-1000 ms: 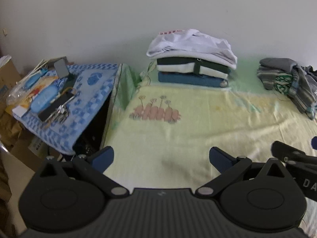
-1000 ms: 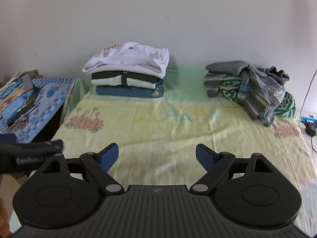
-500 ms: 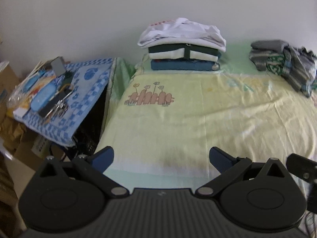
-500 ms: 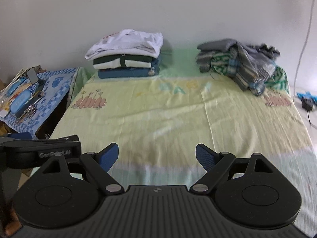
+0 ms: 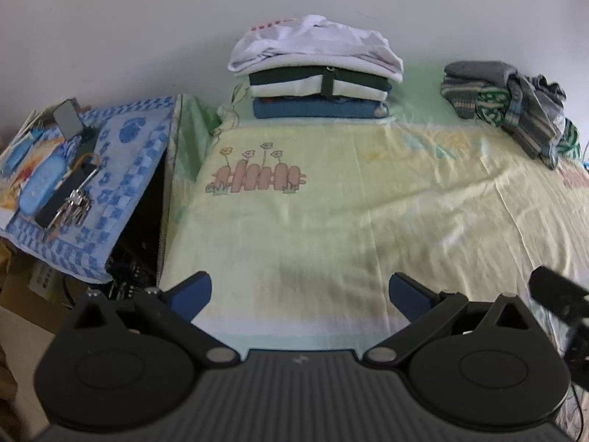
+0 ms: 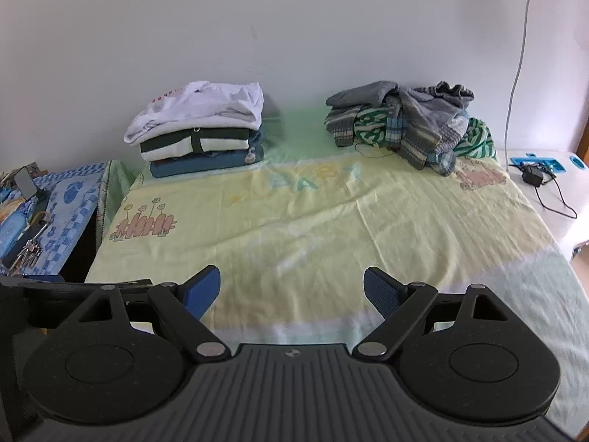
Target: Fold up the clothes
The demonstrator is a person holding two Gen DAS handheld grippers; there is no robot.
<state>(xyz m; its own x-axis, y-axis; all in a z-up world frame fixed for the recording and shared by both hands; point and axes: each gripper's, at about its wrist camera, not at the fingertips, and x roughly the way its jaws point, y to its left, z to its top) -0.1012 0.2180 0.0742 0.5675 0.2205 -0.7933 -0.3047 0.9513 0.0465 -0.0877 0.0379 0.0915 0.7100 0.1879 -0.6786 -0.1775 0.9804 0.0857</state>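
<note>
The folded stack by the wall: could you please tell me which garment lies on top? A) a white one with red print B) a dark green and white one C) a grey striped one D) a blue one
A: the white garment with red print tops the folded stack, above the dark green and white one and the blue one at the bottom.

A plain white wall (image 6: pixel 294 37) fills the back at twelve o'clock. Below it a bed (image 6: pixel 331 228) spreads wide under a pale yellow sheet printed with a fence and flowers. At nine o'clock sits a side table draped in a blue patterned cloth (image 5: pixel 121 169). At two o'clock a thin cable (image 6: pixel 519 55) runs down the wall.
</note>
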